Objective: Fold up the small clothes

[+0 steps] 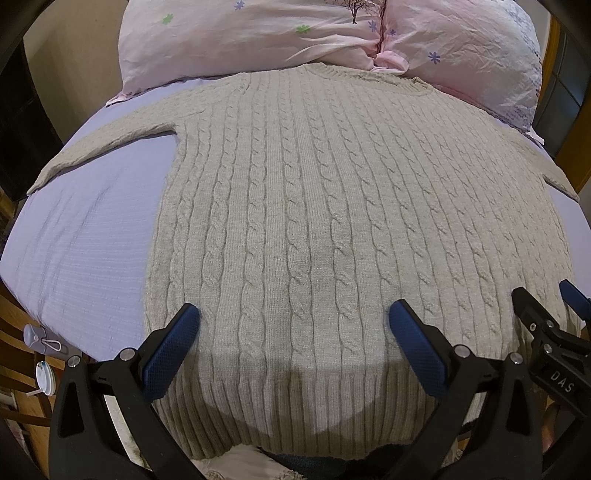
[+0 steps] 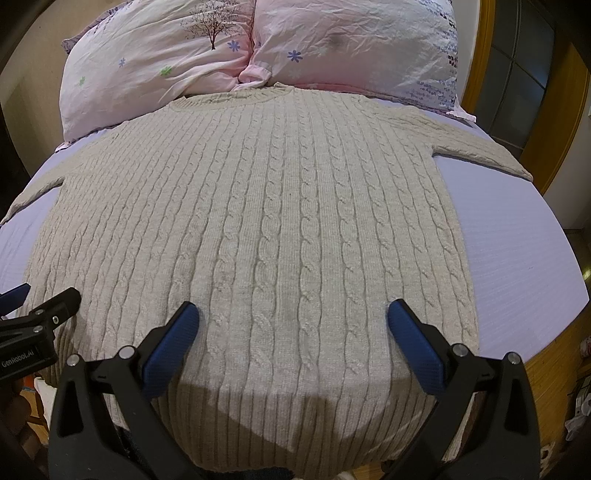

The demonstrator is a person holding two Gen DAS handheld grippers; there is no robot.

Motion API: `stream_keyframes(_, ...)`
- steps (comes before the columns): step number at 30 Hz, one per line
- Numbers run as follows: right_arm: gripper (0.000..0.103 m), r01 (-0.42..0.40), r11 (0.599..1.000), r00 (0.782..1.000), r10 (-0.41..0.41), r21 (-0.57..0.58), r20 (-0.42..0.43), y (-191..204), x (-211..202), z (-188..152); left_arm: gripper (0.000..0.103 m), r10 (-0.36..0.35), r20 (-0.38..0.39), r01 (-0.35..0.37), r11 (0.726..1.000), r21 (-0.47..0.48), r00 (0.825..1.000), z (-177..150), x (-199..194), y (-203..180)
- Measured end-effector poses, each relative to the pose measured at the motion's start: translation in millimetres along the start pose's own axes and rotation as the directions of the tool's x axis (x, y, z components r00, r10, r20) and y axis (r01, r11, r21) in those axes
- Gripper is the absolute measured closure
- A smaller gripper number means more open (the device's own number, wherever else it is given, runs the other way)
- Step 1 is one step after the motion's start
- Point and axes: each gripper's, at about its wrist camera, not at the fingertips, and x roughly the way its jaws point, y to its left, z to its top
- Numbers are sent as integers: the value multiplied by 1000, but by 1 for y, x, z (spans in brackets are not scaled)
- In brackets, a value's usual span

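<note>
Sweater [image 1: 314, 221] lies flat lengthwise, neck toward pillows [image 1: 258, 33], hem nearest.

Sweater [image 1: 314, 229] lies on bed [image 1: 85, 258] (pillows [image 1: 258, 33] behind).

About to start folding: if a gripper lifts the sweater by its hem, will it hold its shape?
Probably not: the cable-knit sweater lies limp on the sheet, so it should droop. Its thick ribbed hem likely grips well.

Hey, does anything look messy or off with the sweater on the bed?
Nothing stands out. The sweater lies flat on the bed, sleeves spread, collar near the pillows. Both hand-held grippers are open above its hem.
</note>
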Motion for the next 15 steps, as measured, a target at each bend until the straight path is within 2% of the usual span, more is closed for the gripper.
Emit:
stream_keyframes(10,2,-21,999,998,23,-32,65,-3,-6,-5,1,1,-2,-1,1000,-1,1000,0,-2,0)
stream_keyframes(13,2,-57,995,990,68,-87,127,-6,-9,-11,1,-4,9,4,1000,10,1000,-1,-3,0)
stream_keyframes(15,2,-115,987,986,127,-110,107,-19,-10,-3,1,-8,20,7,1000,19,1000,-1,-4,-1)
